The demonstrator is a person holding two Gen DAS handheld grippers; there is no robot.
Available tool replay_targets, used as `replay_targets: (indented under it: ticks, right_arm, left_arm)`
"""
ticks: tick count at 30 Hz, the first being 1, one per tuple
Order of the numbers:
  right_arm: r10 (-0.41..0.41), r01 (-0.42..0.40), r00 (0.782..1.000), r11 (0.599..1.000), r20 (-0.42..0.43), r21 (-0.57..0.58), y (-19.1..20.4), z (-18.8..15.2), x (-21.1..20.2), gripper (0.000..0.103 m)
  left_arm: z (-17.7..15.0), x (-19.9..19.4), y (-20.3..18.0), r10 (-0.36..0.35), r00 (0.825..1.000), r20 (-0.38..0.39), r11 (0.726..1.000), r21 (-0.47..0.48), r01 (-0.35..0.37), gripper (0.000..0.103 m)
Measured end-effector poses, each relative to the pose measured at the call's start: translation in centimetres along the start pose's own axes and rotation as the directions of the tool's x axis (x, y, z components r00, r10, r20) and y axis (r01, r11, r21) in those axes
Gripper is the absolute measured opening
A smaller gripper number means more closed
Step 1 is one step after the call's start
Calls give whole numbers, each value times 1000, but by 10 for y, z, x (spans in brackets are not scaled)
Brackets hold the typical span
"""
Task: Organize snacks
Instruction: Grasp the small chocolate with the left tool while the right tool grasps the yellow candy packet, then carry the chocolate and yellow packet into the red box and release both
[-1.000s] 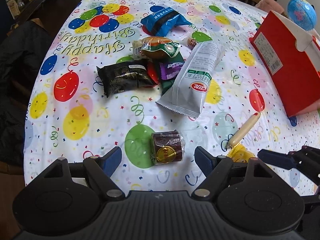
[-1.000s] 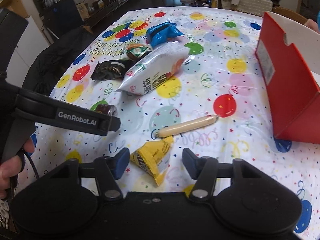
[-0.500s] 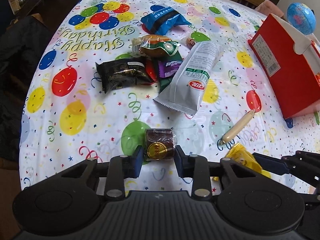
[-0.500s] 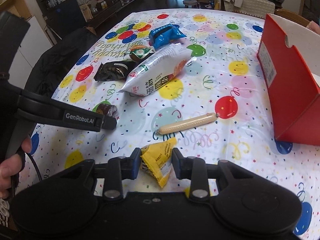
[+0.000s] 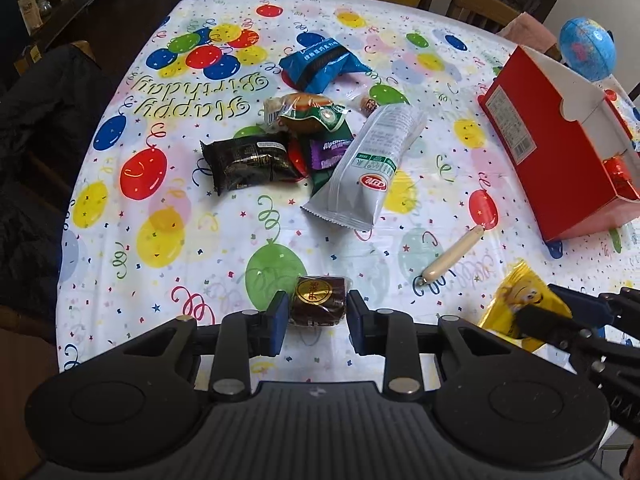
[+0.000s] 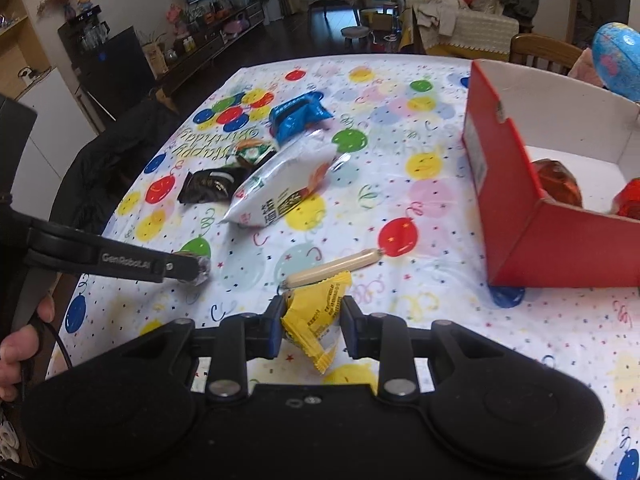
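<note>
The left gripper (image 5: 318, 312) is being held closed on a small dark brown cake in clear wrap with a gold round seal (image 5: 319, 300), both blue pads pressing its sides, just above the balloon-print plastic tablecloth (image 5: 168, 184). The right gripper (image 6: 311, 322) is being held clamped on a yellow foil snack packet (image 6: 318, 322); its jaws have just been closing, with the packet between them and its lower corner hanging free.

Just beyond the yellow packet, a beige sausage stick (image 6: 332, 270) is lying on the cloth. Farther out, a large white pillow bag with green print (image 5: 364, 168) is lying beside a black wrapped cake (image 5: 250, 160), a purple wrapper (image 5: 330, 152) and a green-labelled bun (image 5: 310, 114), the last three touching. A blue snack pouch (image 5: 320, 66) is lying beyond them.

To the right, an open red cardboard box (image 6: 504, 184) is being seen with red-wrapped items (image 6: 556, 182) inside. A blue globe (image 5: 586, 54) is standing behind it.
</note>
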State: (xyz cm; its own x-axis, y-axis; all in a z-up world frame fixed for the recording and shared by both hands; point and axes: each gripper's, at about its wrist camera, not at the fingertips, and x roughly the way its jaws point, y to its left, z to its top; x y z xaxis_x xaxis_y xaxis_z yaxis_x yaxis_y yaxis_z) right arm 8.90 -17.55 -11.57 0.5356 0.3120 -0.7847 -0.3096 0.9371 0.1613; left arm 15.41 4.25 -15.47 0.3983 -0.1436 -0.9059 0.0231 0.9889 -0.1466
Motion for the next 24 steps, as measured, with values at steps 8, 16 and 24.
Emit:
replay_targets:
  ticks: [8,16,24]
  right_arm:
    - [2,-3,999,999,49,33,-9,6,-23,28]
    - [-11,7,993,1000,119,30,-23,25,-60,27]
    - [-37,31,979,999,203,33,-53,44,-95,27]
  left_arm:
    - [6,-22,-9,-25,999,34,1000,-12,25,30]
    - [23,-57,-40,-65,992,104,998,25,62,30]
    - [43,-85,-89,-105,977,187,991,97,88,30]
